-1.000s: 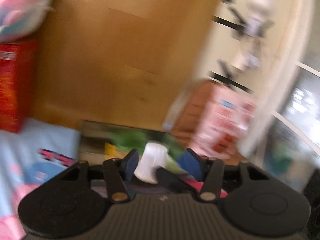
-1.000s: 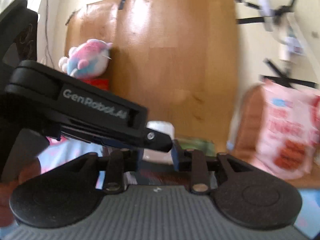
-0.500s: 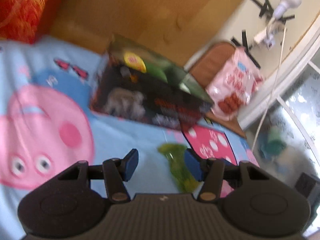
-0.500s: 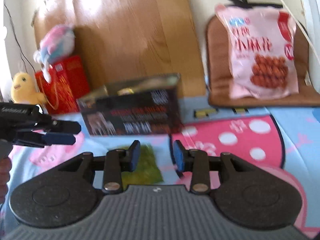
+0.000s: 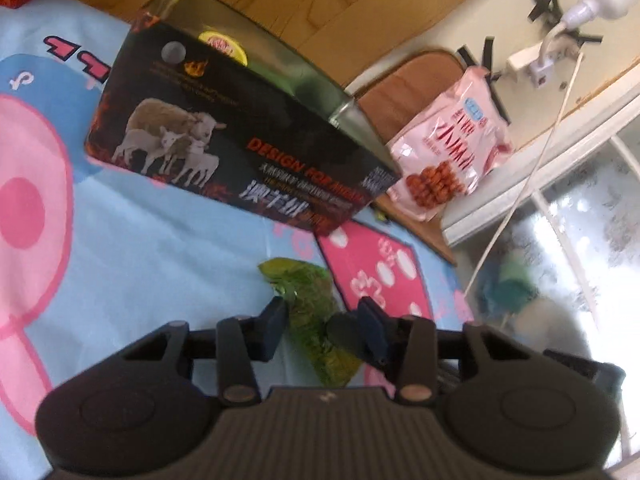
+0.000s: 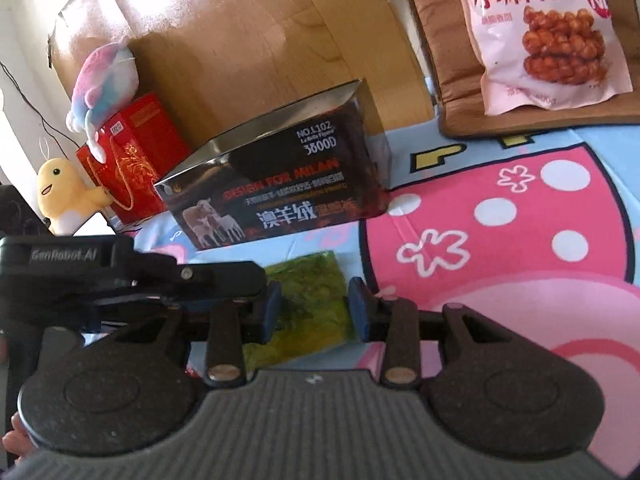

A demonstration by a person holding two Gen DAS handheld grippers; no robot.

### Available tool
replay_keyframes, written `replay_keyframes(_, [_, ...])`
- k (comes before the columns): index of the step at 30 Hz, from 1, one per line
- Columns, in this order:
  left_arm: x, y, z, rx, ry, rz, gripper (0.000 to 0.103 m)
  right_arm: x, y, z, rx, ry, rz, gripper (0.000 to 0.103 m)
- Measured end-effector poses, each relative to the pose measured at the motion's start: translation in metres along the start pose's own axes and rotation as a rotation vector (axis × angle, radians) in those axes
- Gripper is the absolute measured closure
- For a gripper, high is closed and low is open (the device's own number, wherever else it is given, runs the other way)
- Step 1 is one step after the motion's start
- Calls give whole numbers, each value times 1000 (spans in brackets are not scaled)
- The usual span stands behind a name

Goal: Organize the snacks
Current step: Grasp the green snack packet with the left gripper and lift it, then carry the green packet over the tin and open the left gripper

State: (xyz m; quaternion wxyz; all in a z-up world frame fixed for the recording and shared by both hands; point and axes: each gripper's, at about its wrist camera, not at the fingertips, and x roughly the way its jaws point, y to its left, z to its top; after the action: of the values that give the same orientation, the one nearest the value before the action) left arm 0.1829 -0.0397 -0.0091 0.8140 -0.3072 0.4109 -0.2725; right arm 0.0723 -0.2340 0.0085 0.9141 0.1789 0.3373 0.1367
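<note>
A green snack packet (image 5: pixel 312 312) lies flat on the cartoon-print cloth, in front of a black open-topped box (image 5: pixel 240 152) with sheep printed on it. My left gripper (image 5: pixel 324 328) is open, its jaws either side of the packet just above it. My right gripper (image 6: pixel 312 312) is open too, straddling the same green packet (image 6: pixel 308 304). The left gripper's body (image 6: pixel 132 276) reaches in from the left of the right wrist view. The black box (image 6: pixel 280 192) stands just behind the packet. A pink snack bag (image 6: pixel 536 32) leans on a brown cushion at the back right.
A red gift bag (image 6: pixel 132 160), a yellow plush (image 6: pixel 64 196) and a pink-blue plush (image 6: pixel 104 84) stand at the back left against a wooden board (image 6: pixel 248 40). A lamp and cable (image 5: pixel 560 40) hang at the right near a window.
Both grippers have dropped from near the box's top down to the cloth. They now straddle the green packet. A white object seen at the left jaws a second ago is gone.
</note>
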Motion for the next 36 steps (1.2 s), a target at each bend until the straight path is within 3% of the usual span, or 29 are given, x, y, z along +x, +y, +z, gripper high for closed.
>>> replay_keyframes(4, [-9, 3, 6, -51, -37, -78, 64, -3, -4, -1, 22, 2, 56, 55])
replay_keyframes(6, [-6, -2, 8, -27, -31, -39, 63, -3, -1, -3, 3, 17, 101, 53])
replay_keyframes(8, [3, -9, 6, 18, -12, 22, 63, -3, 7, -6, -48, 13, 80, 53])
replay_keyframes(10, [7, -12, 1, 29, 1, 26, 63, -2, 16, -8, -99, 7, 51, 52])
replay_keyframes(14, [-1, -14, -2, 30, -12, -69, 64, -3, 27, -13, -177, -7, 23, 41])
replay_keyframes(15, [-1, -16, -2, 32, -10, -77, 70, -3, 28, -14, -188, -5, 24, 39])
replay_keyframes(16, [-1, -21, -2, 57, -7, -52, 72, -3, 30, -14, -197, -9, 19, 39])
replay_keyframes(18, [8, -33, -4, 140, 17, 78, 86, -1, 30, -14, -203, -4, 17, 39])
replay_keyframes(20, [15, -38, -9, 184, 19, 141, 86, 0, 30, -14, -197, -9, 15, 39])
replay_keyframes(26, [0, -19, 0, 19, 36, -37, 88, -5, 30, -16, -195, -46, 22, 33])
replay_keyframes(30, [-14, -19, -3, 7, 11, -95, 88, -5, 33, -17, -224, -54, 12, 26])
replay_keyframes(33, [-19, -24, -8, 35, 7, -94, 88, -6, 36, -18, -256, -52, 24, 30])
replay_keyframes(34, [-19, -27, -8, 43, 6, -93, 88, -7, 37, -19, -272, -57, 28, 46])
replay_keyframes(36, [-24, -30, -8, 57, -1, -99, 88, -9, 42, -21, -298, -76, -19, 55])
